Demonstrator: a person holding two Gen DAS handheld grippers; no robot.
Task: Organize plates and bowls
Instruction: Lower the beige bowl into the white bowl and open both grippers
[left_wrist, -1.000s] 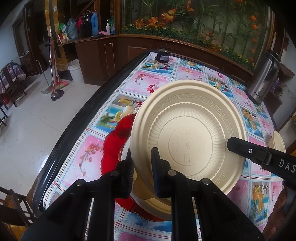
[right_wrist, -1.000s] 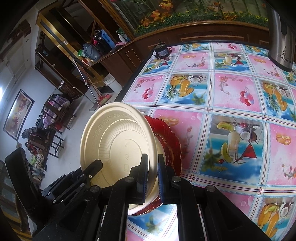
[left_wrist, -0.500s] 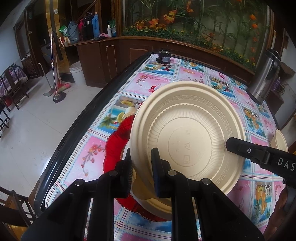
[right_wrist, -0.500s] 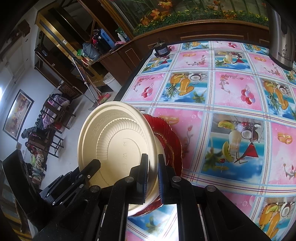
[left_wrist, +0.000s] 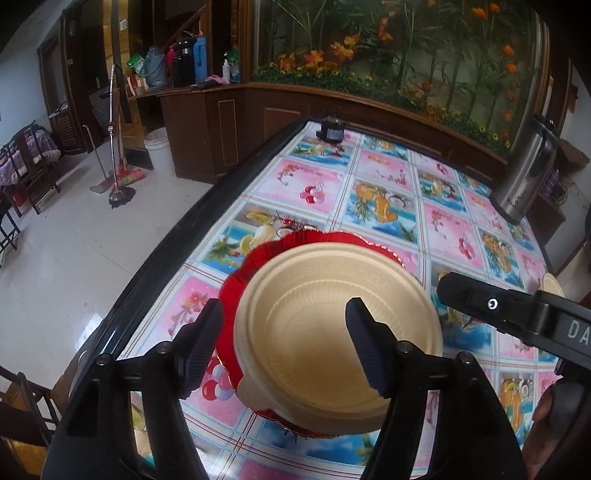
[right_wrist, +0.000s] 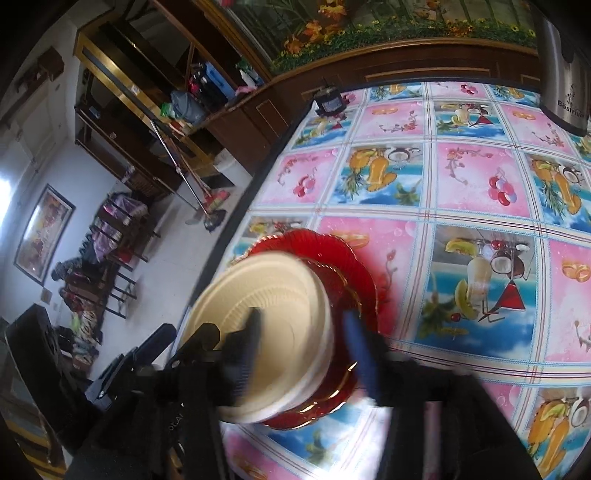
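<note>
Left wrist view: your left gripper (left_wrist: 284, 347) has its jaws spread wide, w/ one finger (left_wrist: 201, 343) just outside the bowl's left rim and the other over the bowl's inside on the right; whether either touches can't be told. One cream bowl (left_wrist: 325, 332) sits open side up on top of the red plates (left_wrist: 236, 291); only the scalloped red rim shows around it, so the plate count can't be told here. The stack stands near the table's (left_wrist: 388, 173) left edge, on the fruit-print cloth. One more cream dish (left_wrist: 552, 286) peeks in at the far right, mostly cut off. The right gripper's finger (left_wrist: 487, 304) pokes in from the right, near the bowl's rim but apart from it. Also one steel flask (left_wrist: 524, 170) at the far right side and one small black device (left_wrist: 332, 131) at the far end. Right wrist view: your right gripper (right_wrist: 306, 343) is blurred, jaws apart, one finger over the bowl (right_wrist: 266, 317) and the other at its right side above the red rim; contact can't be told. Cream rims look layered, maybe 2 bowls nested, but blur makes the count unsure. Red plates (right_wrist: 332, 254) show at least 2 rims stacked. The left gripper (right_wrist: 155, 347) shows at the lower left, beside the stack. The flask (right_wrist: 561, 74) is at the top right, and the black device (right_wrist: 328, 101) at the table's (right_wrist: 461, 177) far end.
</note>
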